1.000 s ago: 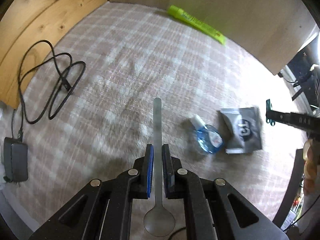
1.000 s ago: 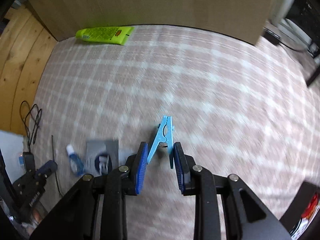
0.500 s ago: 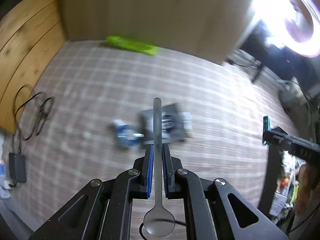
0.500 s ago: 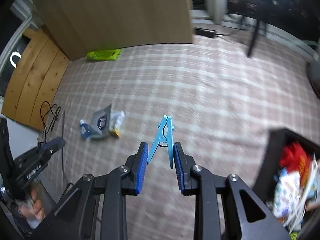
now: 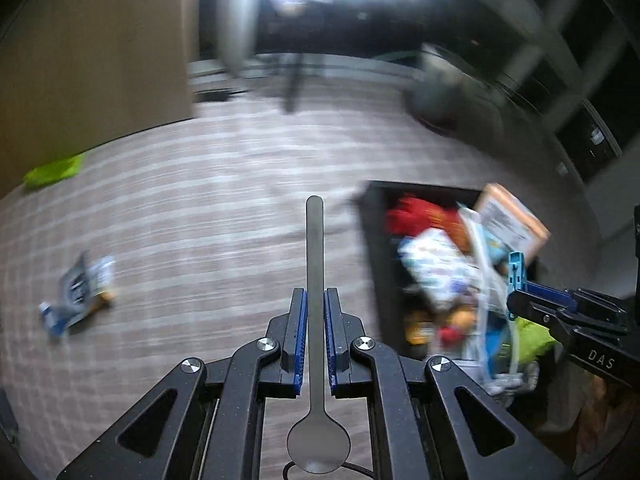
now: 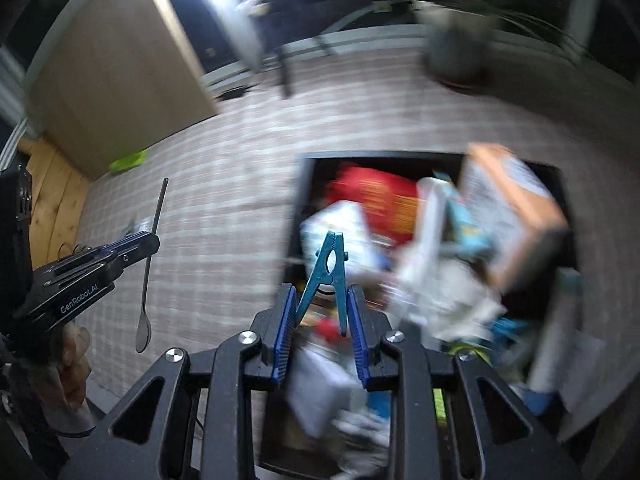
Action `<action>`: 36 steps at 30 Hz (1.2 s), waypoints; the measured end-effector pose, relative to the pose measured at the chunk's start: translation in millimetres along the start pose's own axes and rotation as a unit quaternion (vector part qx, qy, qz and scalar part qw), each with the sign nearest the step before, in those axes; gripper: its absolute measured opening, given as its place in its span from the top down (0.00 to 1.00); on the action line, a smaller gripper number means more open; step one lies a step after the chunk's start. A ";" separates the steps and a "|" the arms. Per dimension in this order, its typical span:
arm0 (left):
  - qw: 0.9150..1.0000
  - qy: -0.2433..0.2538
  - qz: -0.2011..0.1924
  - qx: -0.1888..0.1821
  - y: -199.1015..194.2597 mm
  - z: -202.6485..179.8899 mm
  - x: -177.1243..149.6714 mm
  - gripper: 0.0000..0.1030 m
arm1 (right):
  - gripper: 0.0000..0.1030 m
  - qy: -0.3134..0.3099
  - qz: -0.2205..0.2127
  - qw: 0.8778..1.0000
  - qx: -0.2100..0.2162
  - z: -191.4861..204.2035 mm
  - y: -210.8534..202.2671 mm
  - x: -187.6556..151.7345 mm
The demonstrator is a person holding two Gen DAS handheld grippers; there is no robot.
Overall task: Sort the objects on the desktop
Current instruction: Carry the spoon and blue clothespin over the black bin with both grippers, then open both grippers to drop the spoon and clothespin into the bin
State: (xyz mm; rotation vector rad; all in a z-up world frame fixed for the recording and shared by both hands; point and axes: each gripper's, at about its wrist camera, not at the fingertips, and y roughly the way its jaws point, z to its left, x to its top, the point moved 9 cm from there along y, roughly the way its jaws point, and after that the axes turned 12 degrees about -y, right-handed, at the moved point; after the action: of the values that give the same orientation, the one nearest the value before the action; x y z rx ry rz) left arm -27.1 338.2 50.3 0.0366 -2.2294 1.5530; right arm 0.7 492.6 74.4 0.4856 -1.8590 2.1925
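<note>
**A:** ok so nearest thing first: the left claw (image 5: pixel 315 340) is pinched tight on a metal spoon (image 5: pixel 314 280), blue pads flat against the handle. The bowl end points back toward the camera and the handle sticks out forward over the plaid-covered bench (image 5: pixel 200 240).

**B:** and the other one? From the right wrist view the right claw (image 6: pixel 320 332) is only partly closed, with a blue clothespin (image 6: pixel 326 268) wedged between its pads, legs spread against them and the tip pointing away.

**A:** yep, and that clothespin hangs right over the black bin (image 6: pixel 298 200), which is stuffed with stuff: something red, an orange-edged box (image 6: pixel 516 208), white packets. Pretty blurry tbh.

**B:** left side of the bench, farther out, there's a grey packet (image 5: pixel 82 284) lying beside a small blue bottle (image 5: pixel 50 316).

**A:** and way at the back a lime green tube (image 5: pixel 54 170) next to the wooden board (image 5: pixel 92 64).
</note>
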 end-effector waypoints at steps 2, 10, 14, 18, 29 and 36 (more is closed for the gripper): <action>1.000 0.020 0.005 -0.006 3.5 -26.6 -5.2 0.93 | 0.75 0.018 -0.002 1.000 -0.012 -27.3 -8.8 -11.2; 0.997 0.074 0.024 -0.031 21.2 -116.5 -22.5 0.93 | 0.75 0.057 -0.003 0.998 -0.036 -88.7 -24.3 -41.3; 0.995 0.087 0.028 -0.035 25.6 -141.5 -27.4 0.93 | 0.75 0.068 -0.005 0.997 -0.037 -104.4 -28.8 -49.6; 0.994 0.096 0.029 -0.035 28.5 -158.6 -31.7 0.93 | 0.75 0.070 -0.008 0.997 -0.035 -112.9 -30.8 -51.6; 0.994 0.103 0.018 -0.012 31.4 -173.5 -34.9 0.58 | 0.57 0.064 -0.016 0.997 -0.032 -120.8 -36.4 -44.8; 0.996 0.087 0.017 0.002 31.6 -159.0 -32.4 0.59 | 0.56 0.047 -0.015 0.999 -0.019 -111.4 -31.0 -36.7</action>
State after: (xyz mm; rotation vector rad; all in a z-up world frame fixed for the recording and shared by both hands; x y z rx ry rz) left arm 45.6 486.5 56.3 -0.1309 -2.1002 1.5173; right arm 34.6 609.1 72.4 0.3930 -1.8283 2.1195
